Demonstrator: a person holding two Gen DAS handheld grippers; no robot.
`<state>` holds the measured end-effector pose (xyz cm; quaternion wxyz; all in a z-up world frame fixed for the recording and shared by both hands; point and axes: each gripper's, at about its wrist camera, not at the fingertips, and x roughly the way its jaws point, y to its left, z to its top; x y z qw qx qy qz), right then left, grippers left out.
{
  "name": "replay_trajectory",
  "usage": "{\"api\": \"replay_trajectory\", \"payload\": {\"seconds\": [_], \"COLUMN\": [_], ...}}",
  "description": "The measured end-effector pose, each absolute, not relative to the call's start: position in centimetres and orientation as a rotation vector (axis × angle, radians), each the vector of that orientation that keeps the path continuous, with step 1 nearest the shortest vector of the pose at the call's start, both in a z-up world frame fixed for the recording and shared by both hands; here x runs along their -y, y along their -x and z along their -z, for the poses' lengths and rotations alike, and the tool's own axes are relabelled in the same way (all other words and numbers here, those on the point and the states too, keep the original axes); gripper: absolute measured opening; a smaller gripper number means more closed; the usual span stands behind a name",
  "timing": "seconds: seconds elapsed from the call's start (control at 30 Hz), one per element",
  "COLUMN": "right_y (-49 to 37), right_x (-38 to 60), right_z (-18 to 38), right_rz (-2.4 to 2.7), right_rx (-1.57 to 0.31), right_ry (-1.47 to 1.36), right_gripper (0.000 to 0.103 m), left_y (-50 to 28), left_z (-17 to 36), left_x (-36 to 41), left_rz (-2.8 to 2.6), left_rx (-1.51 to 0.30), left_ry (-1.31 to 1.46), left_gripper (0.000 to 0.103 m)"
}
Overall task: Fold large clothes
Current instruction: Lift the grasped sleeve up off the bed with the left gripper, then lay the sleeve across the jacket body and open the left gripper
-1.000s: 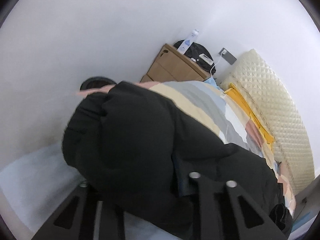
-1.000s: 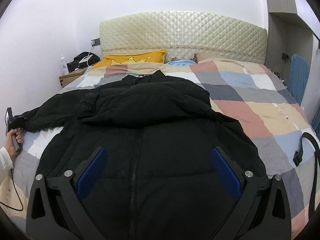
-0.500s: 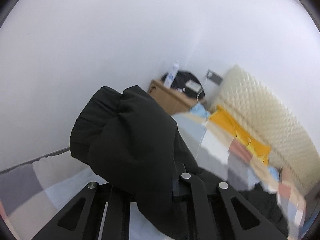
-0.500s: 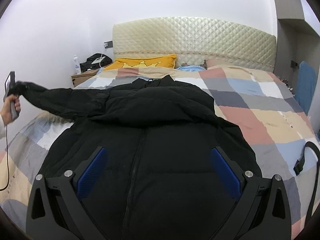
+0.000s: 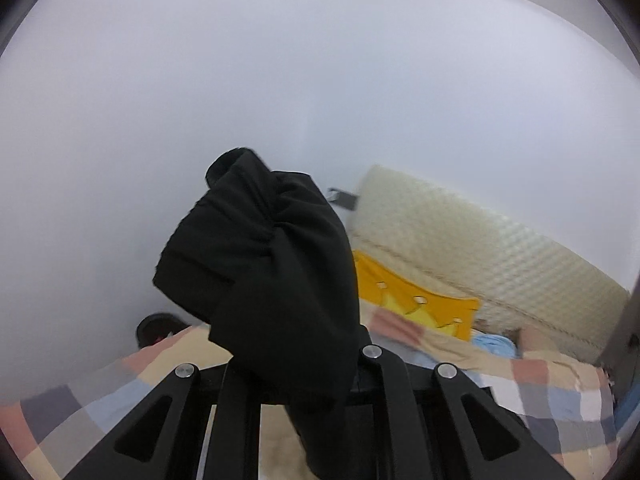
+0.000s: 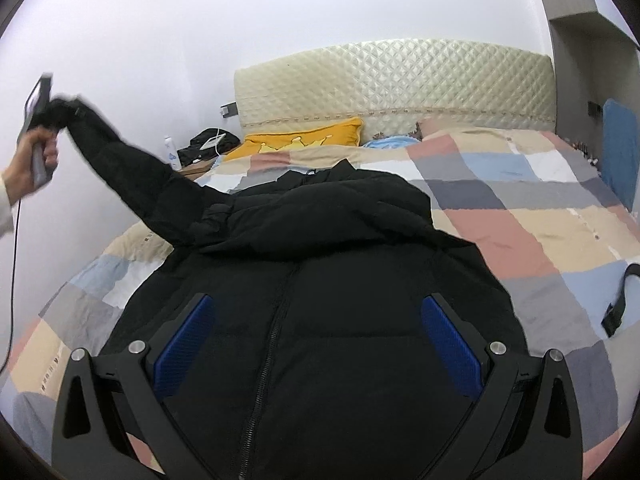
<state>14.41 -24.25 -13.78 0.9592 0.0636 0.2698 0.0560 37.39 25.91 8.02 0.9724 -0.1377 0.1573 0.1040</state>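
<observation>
A black puffer jacket (image 6: pixel 320 280) lies front up on the checked bed (image 6: pixel 540 232), zip down its middle. Its left sleeve (image 6: pixel 132 172) is lifted high off the bed. In the right wrist view a person's hand holds my left gripper (image 6: pixel 46 110), shut on the sleeve's cuff. In the left wrist view the bunched cuff (image 5: pixel 264 264) fills the space between my left gripper's (image 5: pixel 296 360) fingers. My right gripper (image 6: pixel 316 332) hovers open above the jacket's chest, blue pads (image 6: pixel 450 344) wide apart, nothing between them.
A quilted cream headboard (image 6: pixel 400 84) and a yellow pillow (image 6: pixel 304 140) are at the far end. A bedside table (image 6: pixel 192 166) with a bottle and a dark bag stands far left. A black strap (image 6: pixel 624 296) lies at the bed's right edge. A white wall runs along the left.
My left gripper has risen steeply with the cuff, pulling the sleeve from flat on the bed up into the air. The right gripper has drifted slightly and stays open.
</observation>
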Motion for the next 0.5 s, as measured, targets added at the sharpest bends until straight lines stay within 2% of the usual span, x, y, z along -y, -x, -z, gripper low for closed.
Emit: {"api": "replay_trajectory", "payload": {"seconds": [0.3, 0.5], "right_y": [-13.0, -12.2], "right_x": [26.7, 27.7], "right_z": [12.8, 12.9], "right_rz": [-0.146, -0.134], "right_rx": [-0.483, -0.460], "right_ry": [-0.202, -0.230], "right_gripper": [0.103, 0.103], "left_y": [-37.4, -38.4], "left_z": [-10.5, -7.7], "left_x": [-11.2, -0.1], "left_rz": [-0.052, 0.079], "left_rx": [-0.300, -0.351], "left_ry": [0.227, 0.141], "left_gripper": [0.014, 0.014]}}
